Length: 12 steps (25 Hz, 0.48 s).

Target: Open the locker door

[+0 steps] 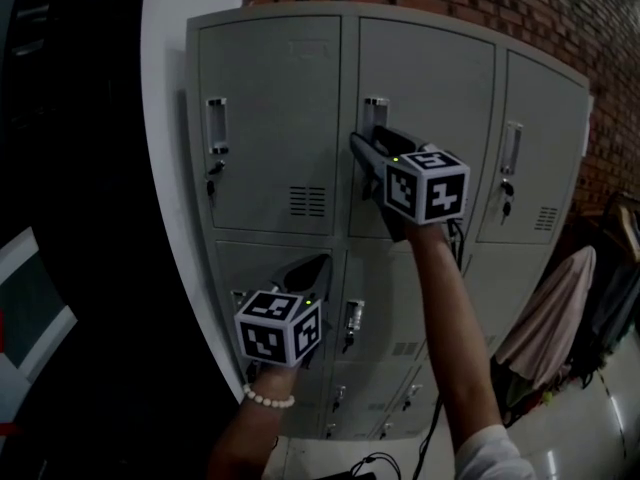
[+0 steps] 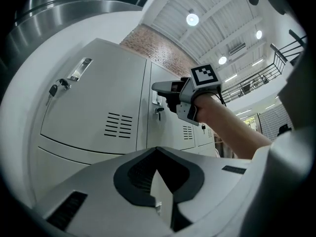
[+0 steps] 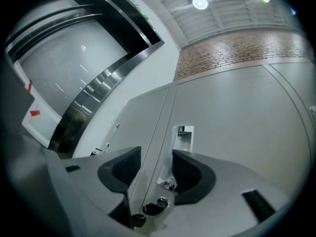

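Observation:
The grey top middle locker door (image 1: 430,78) has a recessed handle (image 1: 375,108) near its left edge. My right gripper (image 1: 360,144) is against that edge just below the handle. In the right gripper view the right gripper (image 3: 155,154) stands open, its dark pads on either side of the door edge, apart from it. The handle (image 3: 183,136) is just beyond the pads and the lock (image 3: 159,203) below them. My left gripper (image 1: 316,264) points at the lower left locker; its jaws (image 2: 157,149) meet at the tips, shut on nothing.
Neighbouring doors carry handles with keys at the top left (image 1: 215,128) and top right (image 1: 512,148). A brick wall (image 1: 560,18) rises behind the lockers. Clothes (image 1: 555,318) hang at the right. Cables (image 1: 375,463) lie on the floor below. A white wall (image 1: 165,68) borders the lockers' left side.

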Tool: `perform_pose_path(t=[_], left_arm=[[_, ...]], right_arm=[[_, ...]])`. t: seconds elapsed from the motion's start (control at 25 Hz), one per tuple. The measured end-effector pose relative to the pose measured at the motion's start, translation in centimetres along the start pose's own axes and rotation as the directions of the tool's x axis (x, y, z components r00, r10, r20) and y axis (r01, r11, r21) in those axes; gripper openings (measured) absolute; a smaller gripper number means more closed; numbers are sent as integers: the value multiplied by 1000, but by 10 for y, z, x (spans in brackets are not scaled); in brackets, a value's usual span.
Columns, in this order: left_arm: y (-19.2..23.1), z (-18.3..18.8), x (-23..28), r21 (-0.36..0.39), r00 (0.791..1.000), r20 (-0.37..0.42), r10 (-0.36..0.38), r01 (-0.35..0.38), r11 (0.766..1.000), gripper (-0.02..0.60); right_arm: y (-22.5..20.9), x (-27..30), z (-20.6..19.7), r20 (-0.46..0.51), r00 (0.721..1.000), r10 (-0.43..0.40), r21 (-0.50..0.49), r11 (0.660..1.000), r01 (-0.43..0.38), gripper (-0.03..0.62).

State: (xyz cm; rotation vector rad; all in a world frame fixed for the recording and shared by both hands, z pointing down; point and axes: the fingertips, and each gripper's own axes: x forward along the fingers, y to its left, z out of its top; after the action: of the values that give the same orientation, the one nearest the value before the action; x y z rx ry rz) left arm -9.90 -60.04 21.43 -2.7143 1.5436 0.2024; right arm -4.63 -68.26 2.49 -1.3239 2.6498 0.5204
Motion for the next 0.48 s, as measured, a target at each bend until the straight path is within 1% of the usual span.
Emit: perform_pose_path(t=[0.32,0.4,0.48], left_arm=[[-1,-4,-8,23,1000,-1,-3,3,1000,-3],[0,-6,-9,20,1000,-3,-2,2,1000,-3],[0,-8,-9,14,1000,-8,-4,4,1000,-3]], right_arm=[[-6,13,-1,-50,998,-33,-5,999,33,229],[-7,15,-3,-56,998,-26,2,1000,26,227],[-7,14,-4,-57,998,-9,31,999,10,227]])
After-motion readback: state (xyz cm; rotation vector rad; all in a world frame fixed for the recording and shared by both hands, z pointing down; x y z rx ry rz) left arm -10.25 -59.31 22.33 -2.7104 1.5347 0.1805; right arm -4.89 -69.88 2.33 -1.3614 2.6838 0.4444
